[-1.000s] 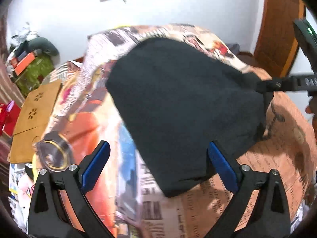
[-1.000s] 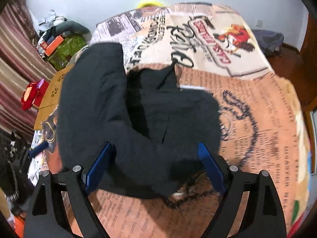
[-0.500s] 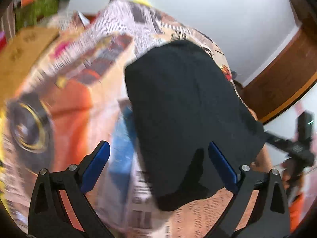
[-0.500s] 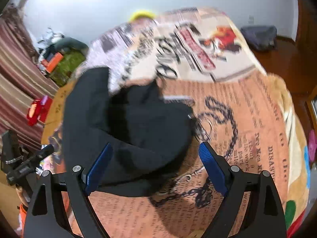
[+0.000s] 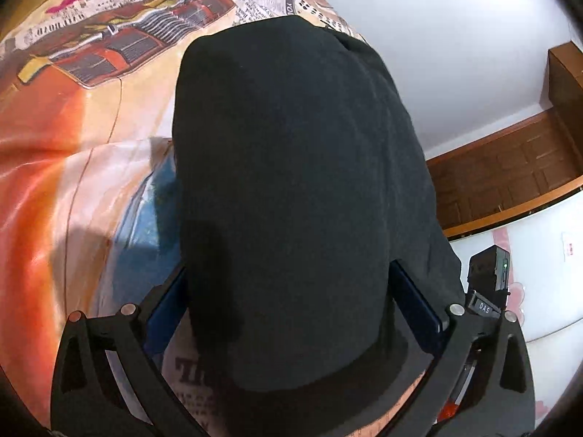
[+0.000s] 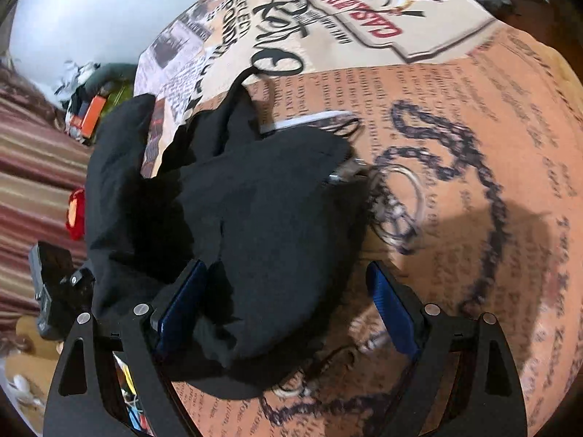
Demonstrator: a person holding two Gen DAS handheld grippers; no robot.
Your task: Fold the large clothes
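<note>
A black garment (image 5: 291, 167) lies bunched on a printed bedspread (image 5: 73, 167). In the left wrist view it fills the middle, and its near edge sits between the wide-apart blue pads (image 5: 415, 298) of my left gripper (image 5: 291, 306), which is open and low over the cloth. In the right wrist view the garment (image 6: 255, 211) is a rumpled heap with a drawstring trailing off it. My right gripper (image 6: 286, 309) is open over its near end, the left pad (image 6: 182, 309) against the cloth's fold and the right pad over bare bedspread (image 6: 473, 145). Each view shows the other gripper at its edge.
The bedspread carries newspaper print and chain drawings. A white wall (image 5: 455, 36) and brown wooden panelling (image 5: 510, 174) stand beyond the bed. Off the bed's left side are a striped curtain (image 6: 32, 167) and a heap of clutter (image 6: 91, 109).
Both grippers have dropped closer to the garment, so that its near edge now lies between their fingers. The left gripper has rolled and swung round; both have stayed open.
</note>
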